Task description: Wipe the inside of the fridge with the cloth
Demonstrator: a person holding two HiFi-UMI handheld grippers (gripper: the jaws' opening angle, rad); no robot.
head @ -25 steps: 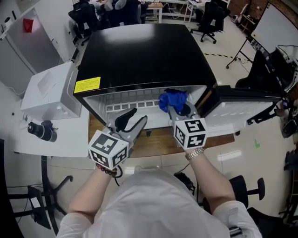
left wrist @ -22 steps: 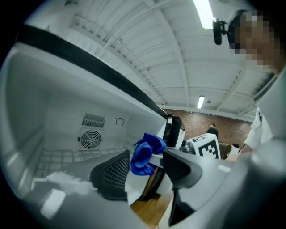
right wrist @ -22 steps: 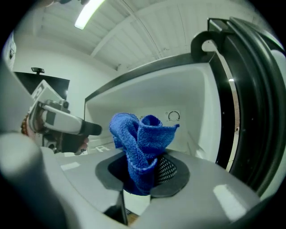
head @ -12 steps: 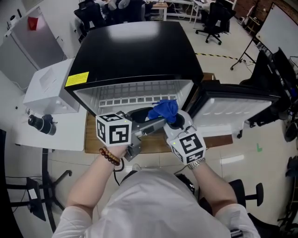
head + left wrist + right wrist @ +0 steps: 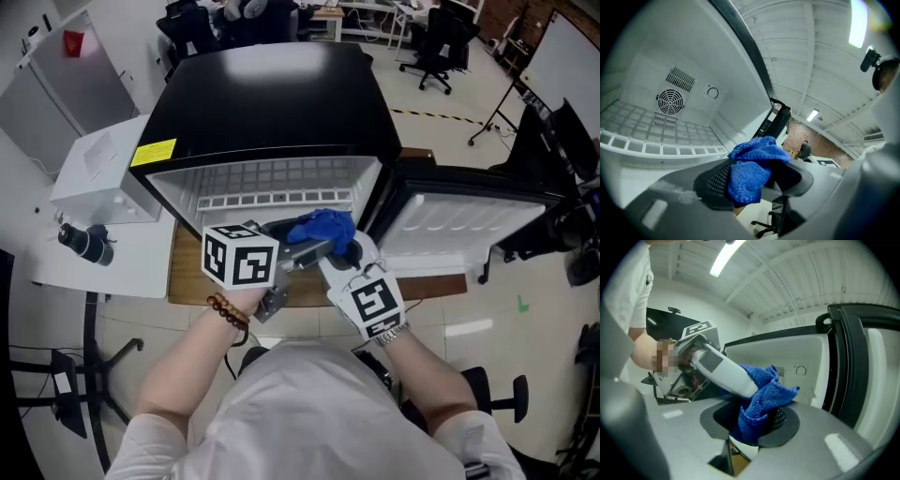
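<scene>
The black fridge [image 5: 272, 103] is open, and its door [image 5: 469, 220] is swung out to the right. At the front edge of its white inside, the right gripper [image 5: 750, 420] pinches the blue cloth [image 5: 323, 228] between its pads. The left gripper [image 5: 757, 183] has just been closing. Its jaws stand apart around the same cloth without squeezing it.
</scene>
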